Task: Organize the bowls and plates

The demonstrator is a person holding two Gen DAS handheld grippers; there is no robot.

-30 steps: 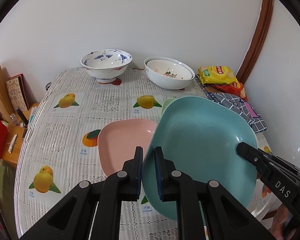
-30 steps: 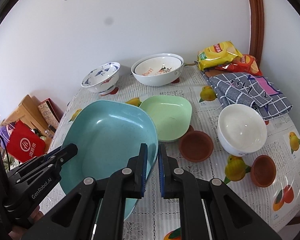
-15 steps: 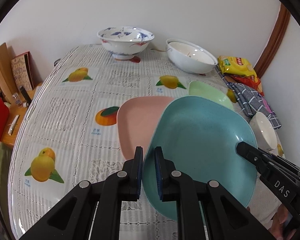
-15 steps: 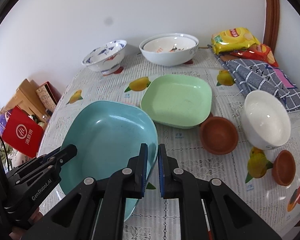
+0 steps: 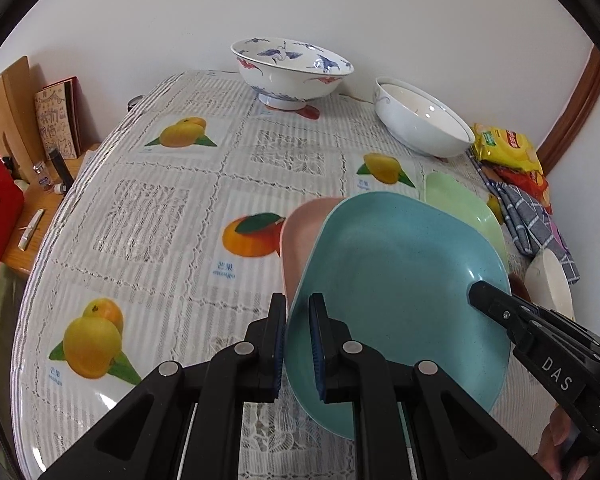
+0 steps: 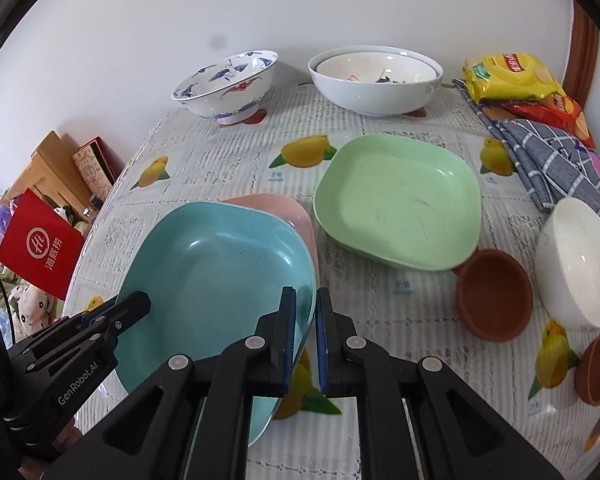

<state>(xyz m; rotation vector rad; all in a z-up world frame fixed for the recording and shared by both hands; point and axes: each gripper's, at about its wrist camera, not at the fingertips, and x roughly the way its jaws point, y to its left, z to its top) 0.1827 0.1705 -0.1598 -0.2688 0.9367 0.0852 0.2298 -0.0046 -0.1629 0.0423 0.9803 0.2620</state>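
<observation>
Both grippers hold a teal square plate point(image 5: 400, 280) by opposite rims. My left gripper point(image 5: 298, 340) is shut on its near-left rim; my right gripper point(image 6: 305, 332) is shut on its right rim point(image 6: 220, 280). The plate hangs just above a pink plate point(image 5: 300, 236), which is mostly hidden under it and shows in the right wrist view point(image 6: 280, 208). A green plate point(image 6: 396, 200) lies to the right, touching a brown saucer point(image 6: 494, 294).
A blue-and-white patterned bowl point(image 6: 228, 84) and stacked white bowls point(image 6: 374, 76) stand at the back. A white bowl point(image 6: 576, 264), a small brown saucer point(image 6: 596, 368), a checked cloth point(image 6: 548, 160) and snack bags point(image 6: 512, 76) are on the right.
Both grippers have carried the teal plate left and lower, over the pink plate, which it now covers more. The green plate is uncovered.
</observation>
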